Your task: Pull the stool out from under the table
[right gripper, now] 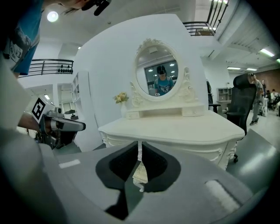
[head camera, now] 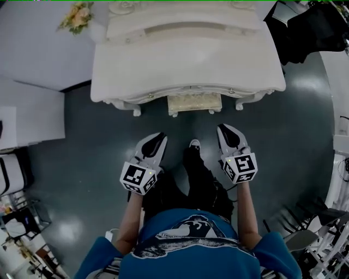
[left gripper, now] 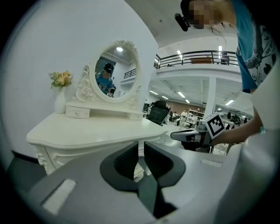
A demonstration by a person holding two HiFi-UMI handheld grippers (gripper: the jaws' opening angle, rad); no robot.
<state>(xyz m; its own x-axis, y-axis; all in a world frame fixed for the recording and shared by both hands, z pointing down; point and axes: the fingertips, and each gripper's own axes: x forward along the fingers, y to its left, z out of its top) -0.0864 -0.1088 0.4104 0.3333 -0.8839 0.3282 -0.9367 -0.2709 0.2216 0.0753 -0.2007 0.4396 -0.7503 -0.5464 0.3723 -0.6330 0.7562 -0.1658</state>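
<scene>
The jaws of the left gripper (head camera: 158,136) stand a narrow slit apart with nothing between them, and the jaws of the right gripper (head camera: 224,128) are likewise slightly parted and empty. Both grippers hang side by side over the dark grey glossy floor (head camera: 82,158), well short of the furniture and pointing toward it.

Ahead stands the white carved dressing-table worktop (head camera: 185,62), its curved front edge facing the person. On its back part rises an oval mirror in an ornate white frame (left gripper: 116,72).

The cream cushioned stool with white carved legs (head camera: 194,102) sits tucked under the front middle of the worktop, only its near edge showing from above.

A white vase of pale flowers (head camera: 76,16) stands at the worktop's back left. The person's black-and-white shoe (head camera: 194,144) rests on the floor between the grippers.
</scene>
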